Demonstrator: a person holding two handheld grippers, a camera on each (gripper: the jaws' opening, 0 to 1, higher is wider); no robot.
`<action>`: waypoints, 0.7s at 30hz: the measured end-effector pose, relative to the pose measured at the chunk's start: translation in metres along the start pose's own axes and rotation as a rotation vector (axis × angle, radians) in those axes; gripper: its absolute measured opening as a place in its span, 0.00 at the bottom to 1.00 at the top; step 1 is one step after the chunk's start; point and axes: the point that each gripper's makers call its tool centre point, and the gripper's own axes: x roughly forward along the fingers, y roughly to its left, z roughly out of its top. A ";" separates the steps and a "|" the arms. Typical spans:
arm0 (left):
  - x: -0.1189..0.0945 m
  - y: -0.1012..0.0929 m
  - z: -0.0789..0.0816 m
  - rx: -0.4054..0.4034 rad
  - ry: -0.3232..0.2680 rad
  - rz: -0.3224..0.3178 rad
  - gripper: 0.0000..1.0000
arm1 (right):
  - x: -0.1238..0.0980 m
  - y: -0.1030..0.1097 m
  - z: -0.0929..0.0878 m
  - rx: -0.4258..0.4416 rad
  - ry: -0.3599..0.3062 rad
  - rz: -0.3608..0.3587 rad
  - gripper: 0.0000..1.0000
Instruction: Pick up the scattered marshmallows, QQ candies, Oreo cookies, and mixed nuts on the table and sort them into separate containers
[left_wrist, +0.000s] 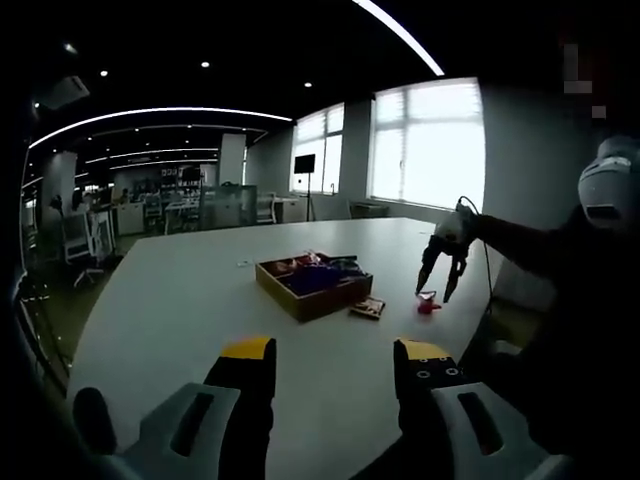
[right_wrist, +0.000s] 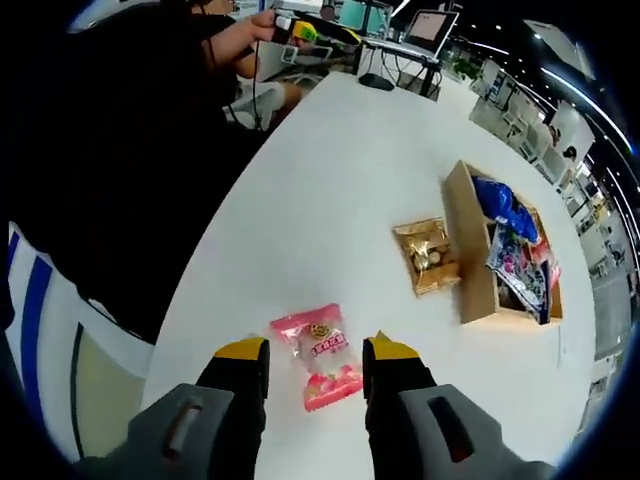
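We see one pink candy packet (right_wrist: 320, 356) flat on the white table (right_wrist: 330, 180), our right gripper (right_wrist: 314, 360) spread astride it, one gold nut packet (right_wrist: 428, 255) beside the wooden box (right_wrist: 470, 270), left gripper (left_wrist: 334, 362) parted

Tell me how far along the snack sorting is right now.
Several packets already lie in the wooden box. The right hand-held gripper is open around the pink candy packet on the table, not yet gripping. The gold nut packet beside the box is left.
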 end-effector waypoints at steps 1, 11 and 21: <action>0.000 0.000 -0.001 -0.001 0.002 0.001 0.52 | 0.001 -0.001 0.000 -0.008 0.005 0.007 0.34; 0.000 0.002 -0.002 -0.006 0.004 0.001 0.52 | 0.011 0.006 0.006 -0.039 0.045 0.056 0.32; -0.001 0.005 -0.003 -0.018 0.001 0.001 0.52 | 0.021 0.012 0.002 -0.042 0.076 0.076 0.27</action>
